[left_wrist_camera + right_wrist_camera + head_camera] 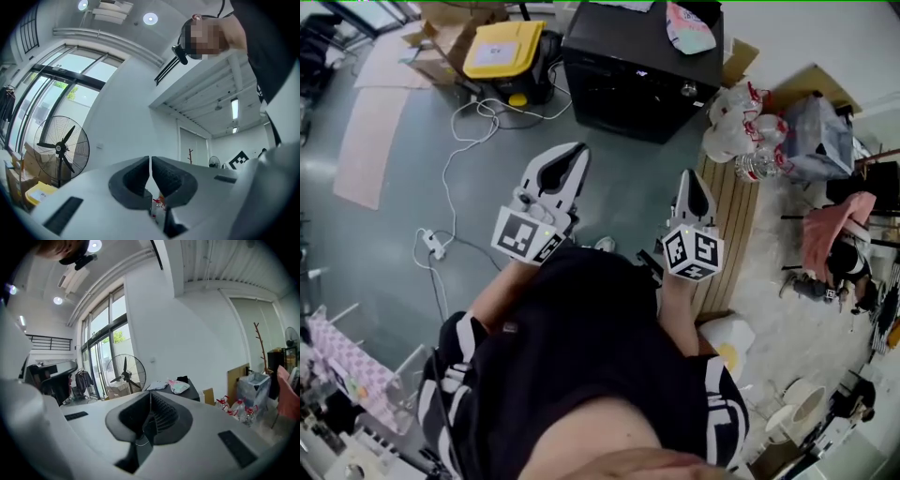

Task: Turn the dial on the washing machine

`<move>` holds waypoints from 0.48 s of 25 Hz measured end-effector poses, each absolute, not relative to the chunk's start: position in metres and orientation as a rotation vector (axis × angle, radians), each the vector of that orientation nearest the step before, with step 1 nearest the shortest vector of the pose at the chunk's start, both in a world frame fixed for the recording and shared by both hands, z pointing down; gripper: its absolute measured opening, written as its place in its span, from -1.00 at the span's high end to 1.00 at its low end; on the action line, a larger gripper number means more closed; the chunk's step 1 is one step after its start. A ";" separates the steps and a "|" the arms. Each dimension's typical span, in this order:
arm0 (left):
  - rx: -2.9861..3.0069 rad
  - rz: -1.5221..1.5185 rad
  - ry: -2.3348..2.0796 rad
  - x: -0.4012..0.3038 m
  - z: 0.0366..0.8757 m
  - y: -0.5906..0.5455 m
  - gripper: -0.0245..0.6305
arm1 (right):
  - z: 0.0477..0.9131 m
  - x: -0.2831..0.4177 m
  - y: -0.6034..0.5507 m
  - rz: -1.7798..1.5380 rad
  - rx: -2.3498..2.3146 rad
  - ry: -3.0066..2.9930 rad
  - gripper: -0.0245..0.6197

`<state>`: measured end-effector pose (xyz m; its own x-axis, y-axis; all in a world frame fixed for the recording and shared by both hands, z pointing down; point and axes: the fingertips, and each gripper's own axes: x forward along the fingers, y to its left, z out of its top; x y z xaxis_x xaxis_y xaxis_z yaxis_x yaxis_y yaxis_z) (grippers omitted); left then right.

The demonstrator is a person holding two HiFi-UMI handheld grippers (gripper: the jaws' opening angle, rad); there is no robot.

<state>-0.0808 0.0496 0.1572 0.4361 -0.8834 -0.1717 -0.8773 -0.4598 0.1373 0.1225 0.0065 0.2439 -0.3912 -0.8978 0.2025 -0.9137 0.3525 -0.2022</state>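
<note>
The black washing machine (628,75) stands on the floor ahead of me, its small round dial (688,90) on the front at the upper right. In the right gripper view its dark top (191,392) shows far beyond the jaws. My left gripper (579,150) is held up in front of my body, jaws shut with nothing between them (150,159). My right gripper (692,174) is beside it, also shut and empty (150,393). Both are well short of the machine and touch nothing.
A patterned cloth (689,28) lies on the machine. A yellow-lidded box (502,49) and cardboard boxes (441,37) stand left of it. A white cable with a power strip (434,246) trails over the floor. Bagged bottles (745,131) and a slatted wooden panel (731,225) are at the right. A standing fan (61,150) is nearby.
</note>
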 end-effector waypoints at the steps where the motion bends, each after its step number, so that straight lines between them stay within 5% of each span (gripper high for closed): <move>1: 2.635 -0.337 -1.616 -0.084 0.158 0.052 0.82 | 0.241 0.118 0.015 0.425 1.692 -2.535 0.82; 12: 2.639 -0.320 -1.579 -0.101 0.174 0.049 0.82 | 0.245 0.086 0.033 0.411 1.668 -2.535 0.85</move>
<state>-0.1005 0.0486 0.1741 0.4573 -0.8764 -0.1511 -0.8661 -0.4775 0.1480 0.0863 0.0326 0.2454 -0.4044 -0.8898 0.2114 -0.9110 0.3716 -0.1789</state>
